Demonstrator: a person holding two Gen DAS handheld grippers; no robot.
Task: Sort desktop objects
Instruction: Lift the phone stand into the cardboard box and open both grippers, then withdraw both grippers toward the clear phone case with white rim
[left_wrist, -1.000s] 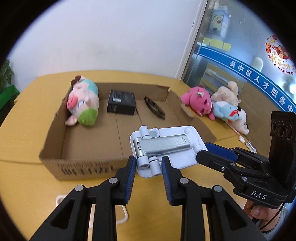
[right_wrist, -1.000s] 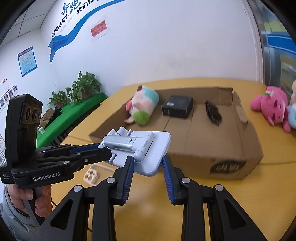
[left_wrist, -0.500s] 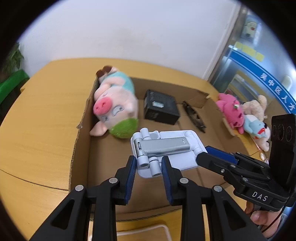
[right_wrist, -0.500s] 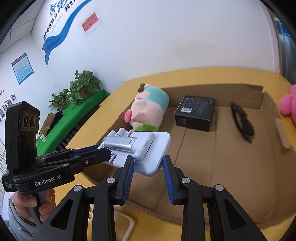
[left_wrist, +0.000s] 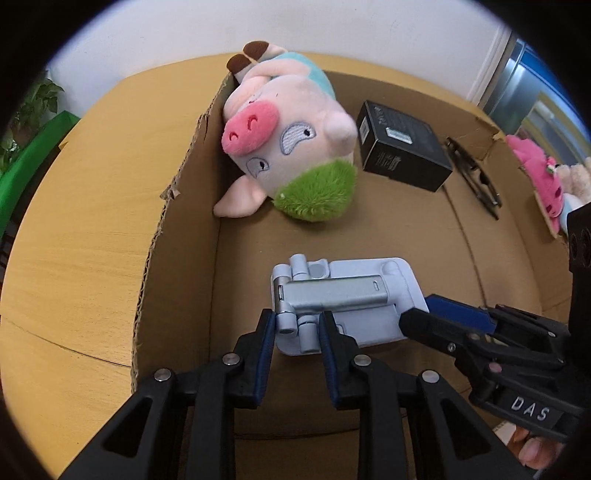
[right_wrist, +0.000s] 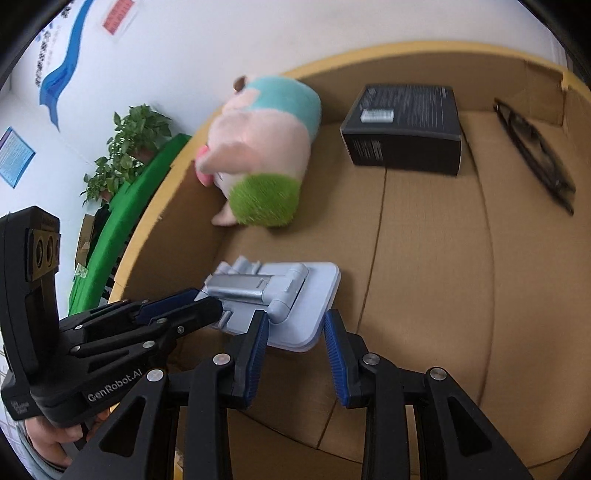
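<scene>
Fingers (left_wrist: 266, 332) of both grippers are pinching a folding phone stand (left_wrist: 347, 299) inside the cardboard box (left_wrist: 177, 236), the left pair closing; a plush pig (left_wrist: 288, 147), black box (left_wrist: 402, 147) and eyeglasses (left_wrist: 476, 177) are lying beyond it.

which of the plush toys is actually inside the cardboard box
The pig plush with the green tuft and teal back, lying against the cardboard box's left wall. The pink plush lies outside, past the right wall.

Cardboard box (left_wrist: 177, 236) and pink plush (left_wrist: 543, 173) on wooden table (left_wrist: 92, 206).
</scene>
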